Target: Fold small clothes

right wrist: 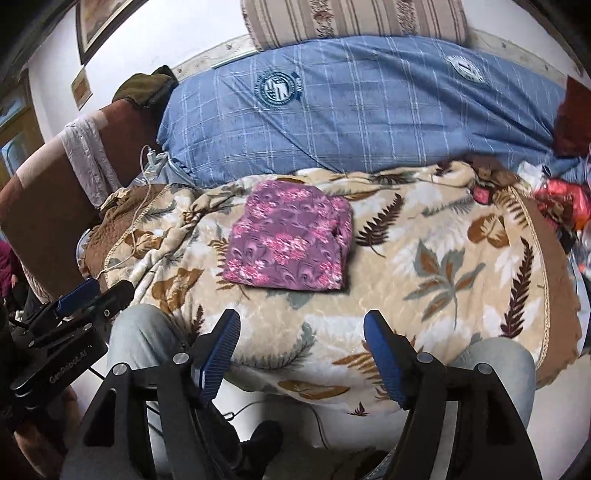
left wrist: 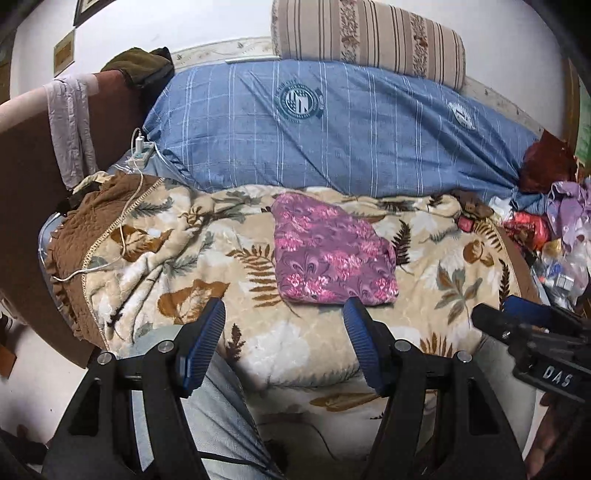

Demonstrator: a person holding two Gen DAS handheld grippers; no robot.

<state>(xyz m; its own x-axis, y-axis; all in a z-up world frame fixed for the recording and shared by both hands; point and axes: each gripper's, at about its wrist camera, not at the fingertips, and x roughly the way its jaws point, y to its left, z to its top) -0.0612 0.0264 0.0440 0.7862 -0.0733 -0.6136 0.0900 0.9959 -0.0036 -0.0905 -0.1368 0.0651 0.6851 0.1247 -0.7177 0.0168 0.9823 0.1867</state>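
A purple garment with pink flowers [left wrist: 330, 251] lies folded into a flat packet on the leaf-print blanket [left wrist: 436, 266]. It also shows in the right wrist view [right wrist: 291, 242]. My left gripper [left wrist: 284, 314] is open and empty, just short of the packet's near edge. My right gripper [right wrist: 301, 325] is open and empty, a little nearer than the packet. The right gripper shows at the right edge of the left wrist view [left wrist: 502, 314]. The left gripper shows at the left edge of the right wrist view [right wrist: 96, 293].
A blue plaid quilt [left wrist: 332, 136] lies behind the blanket, with a striped bolster [left wrist: 369, 33] above it. A brown headboard [left wrist: 29, 155] with a draped cloth stands left. A charger and white cable [left wrist: 138, 147] lie at the left. A pile of clutter [left wrist: 554, 236] sits at the right.
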